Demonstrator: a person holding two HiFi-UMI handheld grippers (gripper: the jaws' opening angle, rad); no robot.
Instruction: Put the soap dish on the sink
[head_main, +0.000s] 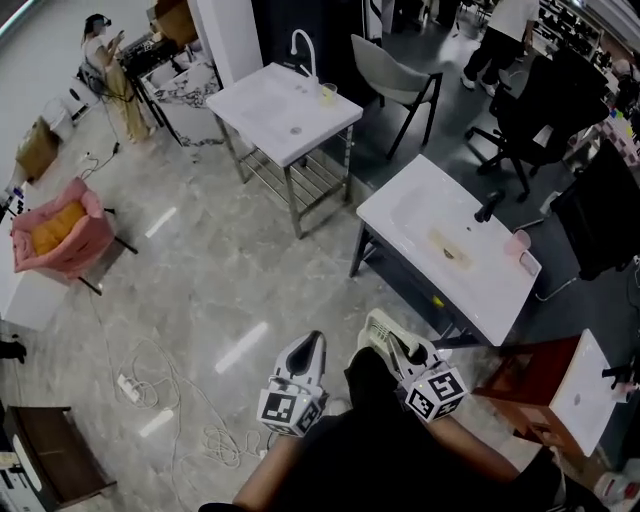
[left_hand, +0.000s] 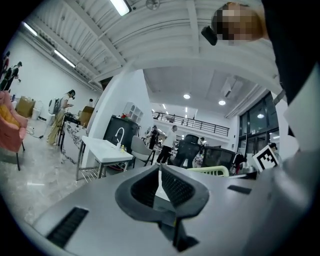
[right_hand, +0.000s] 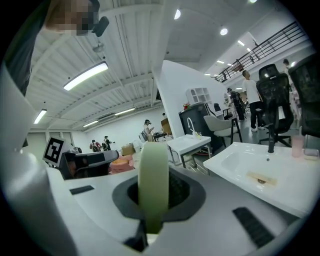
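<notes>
The soap dish (right_hand: 153, 182) is a pale green piece, seen edge-on and upright between the pads of my right gripper (right_hand: 154, 172), which is shut on it. From the head view the dish (head_main: 384, 333) shows at the tip of the right gripper (head_main: 376, 327), low in the picture and short of the near white sink (head_main: 475, 285). That sink (right_hand: 280, 187) lies ahead to the right in the right gripper view, with a black tap and a brownish stain by the drain. My left gripper (head_main: 313, 342) hangs beside the right one; its jaws (left_hand: 160, 172) meet with nothing between them.
A second white sink (head_main: 262, 110) on a metal frame stands farther off, with a grey chair (head_main: 392, 72) beside it. A pink cup (head_main: 517, 243) sits on the near sink's far edge. Black office chairs, a pink seat (head_main: 60, 230) and floor cables (head_main: 170, 400) surround the tiled floor. People stand in the background.
</notes>
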